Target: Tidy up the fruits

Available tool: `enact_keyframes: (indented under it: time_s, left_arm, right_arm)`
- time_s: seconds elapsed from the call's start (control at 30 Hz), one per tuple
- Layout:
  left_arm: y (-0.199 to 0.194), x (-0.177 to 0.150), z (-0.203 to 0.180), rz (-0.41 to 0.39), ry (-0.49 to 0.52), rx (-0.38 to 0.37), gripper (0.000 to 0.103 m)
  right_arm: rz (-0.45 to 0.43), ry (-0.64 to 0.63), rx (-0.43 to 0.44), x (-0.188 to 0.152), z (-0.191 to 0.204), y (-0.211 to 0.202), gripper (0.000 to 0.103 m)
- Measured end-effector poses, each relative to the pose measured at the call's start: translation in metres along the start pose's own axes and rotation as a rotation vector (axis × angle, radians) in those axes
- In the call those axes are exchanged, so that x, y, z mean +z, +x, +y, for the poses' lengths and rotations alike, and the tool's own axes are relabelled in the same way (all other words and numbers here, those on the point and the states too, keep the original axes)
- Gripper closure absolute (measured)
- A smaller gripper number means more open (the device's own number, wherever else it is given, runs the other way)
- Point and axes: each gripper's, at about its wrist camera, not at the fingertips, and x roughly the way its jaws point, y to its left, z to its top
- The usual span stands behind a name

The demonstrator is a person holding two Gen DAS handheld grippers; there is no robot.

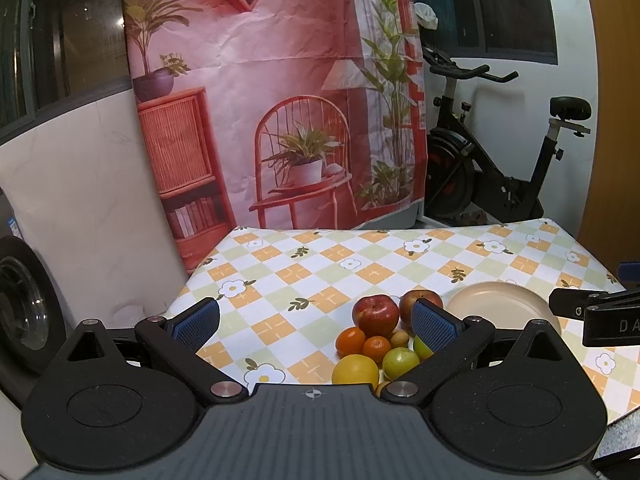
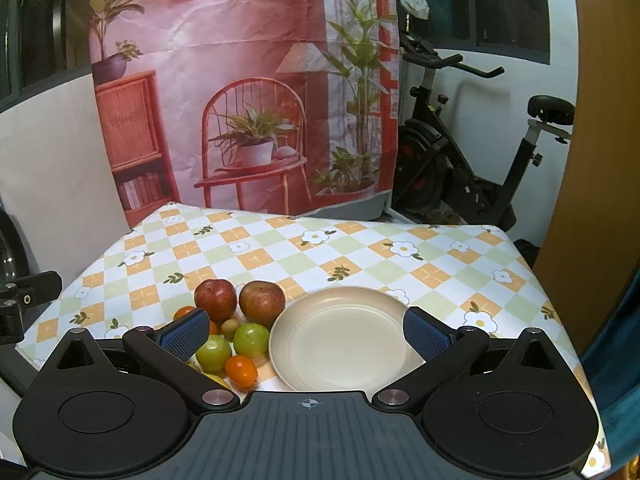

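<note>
While both tools hang above the table point(image 2: 360, 248) with its checked flower cloth, neither one holds anything; the left gripper point(image 1: 316, 322) has its blue pads spread as wide as they go, with bare cloth between them; just to its right the fruit sits in a tight bunch on the cloth; two red apples point(image 2: 215, 299) stand at the back, small oranges point(image 1: 351, 341) and a big yellow fruit point(image 1: 355, 370) sit on the left, and green fruits point(image 2: 251, 339) and one more orange point(image 2: 241, 370) sit nearer the plate point(image 2: 340, 344); the cream plate lies just right of the bunch; the right gripper point(image 2: 306, 334) is wide open too, with the plate seen between its pads.
</note>
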Motion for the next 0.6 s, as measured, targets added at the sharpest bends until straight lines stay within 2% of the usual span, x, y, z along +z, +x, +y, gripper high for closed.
enact_keyframes:
  time_s: [0.6]
  left_arm:
    - [-0.0013, 0.0001, 0.0015, 0.002, -0.009, -0.008, 0.000]
  right_arm:
    - [-0.008, -0.003, -0.006, -0.0001, -0.0028, -0.0034, 0.000]
